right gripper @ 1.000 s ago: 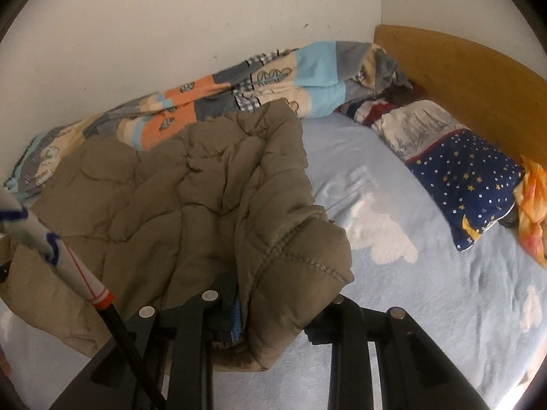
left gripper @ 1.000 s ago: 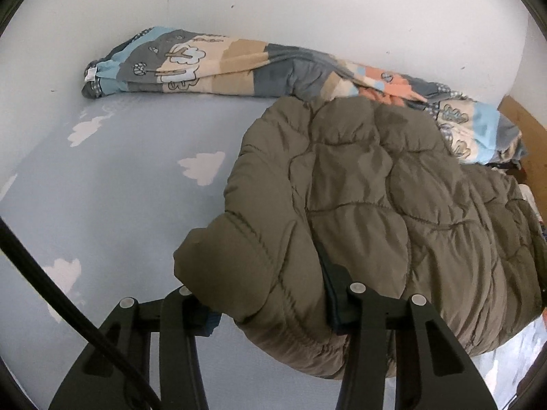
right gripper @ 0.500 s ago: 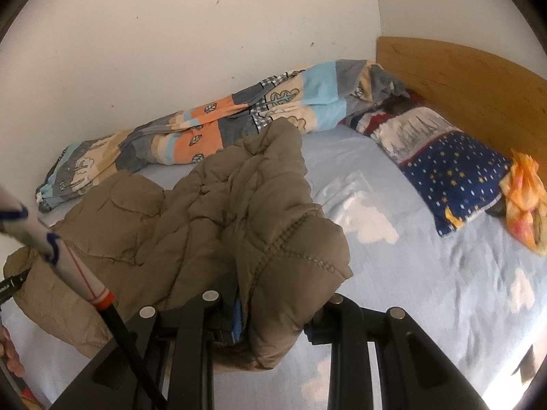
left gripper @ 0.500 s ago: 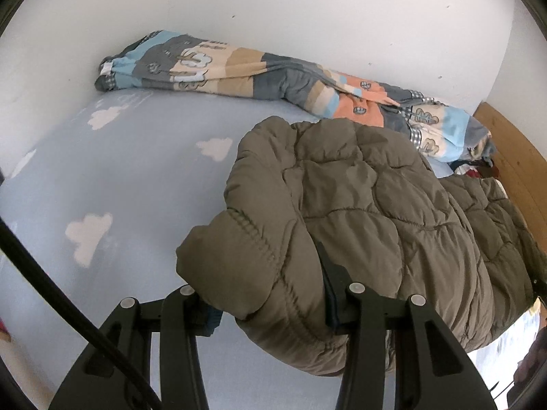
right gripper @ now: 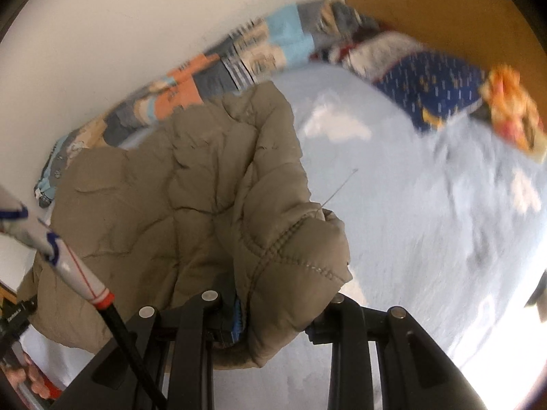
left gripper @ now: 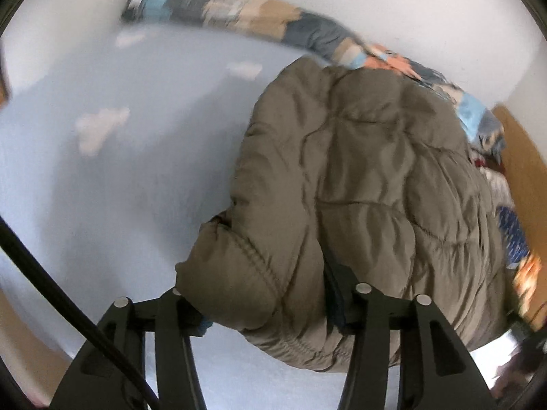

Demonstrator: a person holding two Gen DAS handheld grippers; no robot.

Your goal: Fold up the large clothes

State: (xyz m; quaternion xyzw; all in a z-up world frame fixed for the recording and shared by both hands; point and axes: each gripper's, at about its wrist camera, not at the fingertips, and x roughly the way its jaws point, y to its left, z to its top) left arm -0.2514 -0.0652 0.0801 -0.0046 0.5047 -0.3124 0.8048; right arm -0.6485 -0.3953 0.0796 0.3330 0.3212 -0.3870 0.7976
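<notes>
A puffy olive-brown quilted coat (left gripper: 369,184) is pinched by the right gripper (right gripper: 273,311) and sits between the left gripper's (left gripper: 270,311) opening jaws.

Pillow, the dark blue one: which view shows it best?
Right wrist view. The pillow lies in full sight against the headboard, though blurred. In the left wrist view only a blue sliver shows past the jacket.
</notes>
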